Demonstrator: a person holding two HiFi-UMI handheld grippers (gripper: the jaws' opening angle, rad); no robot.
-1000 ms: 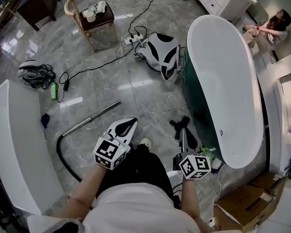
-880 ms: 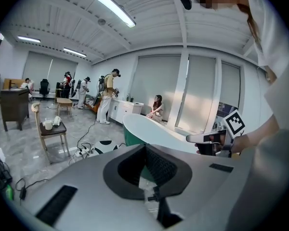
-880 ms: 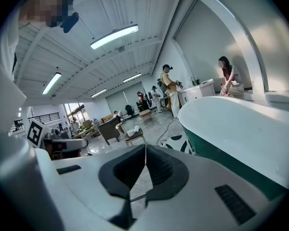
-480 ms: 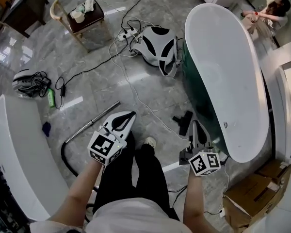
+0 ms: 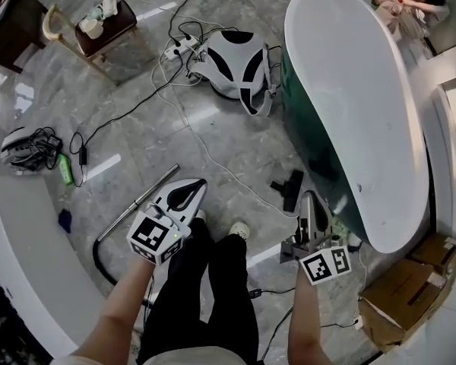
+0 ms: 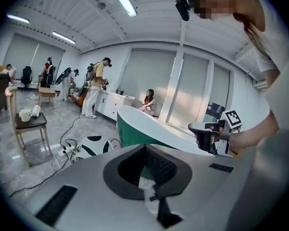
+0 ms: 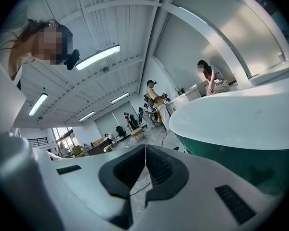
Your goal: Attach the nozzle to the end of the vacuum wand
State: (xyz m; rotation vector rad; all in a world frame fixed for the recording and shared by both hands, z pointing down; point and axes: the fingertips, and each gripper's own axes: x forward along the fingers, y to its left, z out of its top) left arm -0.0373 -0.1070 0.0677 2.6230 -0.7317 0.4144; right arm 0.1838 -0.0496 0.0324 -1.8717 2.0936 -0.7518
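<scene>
The metal vacuum wand (image 5: 140, 201) lies slanted on the marble floor, and a black hose (image 5: 97, 253) curves off its lower end. The black nozzle (image 5: 289, 184) lies on the floor beside the tub. My left gripper (image 5: 196, 185) is shut and empty, hovering just right of the wand's upper end. My right gripper (image 5: 308, 198) is shut and empty too, just right of and below the nozzle. In the left gripper view the shut left gripper (image 6: 145, 149) faces the tub, with the right gripper (image 6: 208, 134) at its right. The right gripper (image 7: 145, 148) shows its jaws together.
A white and green bathtub (image 5: 365, 120) fills the right side. The white and black vacuum body (image 5: 232, 61) and its cables (image 5: 178, 48) lie further off. A chair (image 5: 99, 29), a cardboard box (image 5: 406, 291) and a white tub edge (image 5: 30, 257) stand around. The person's legs (image 5: 209, 280) are between the grippers.
Both grippers have sunk toward the floor, the left one closer to the wand's upper end, the right one to the right of the nozzle. Both jaws stayed shut.
</scene>
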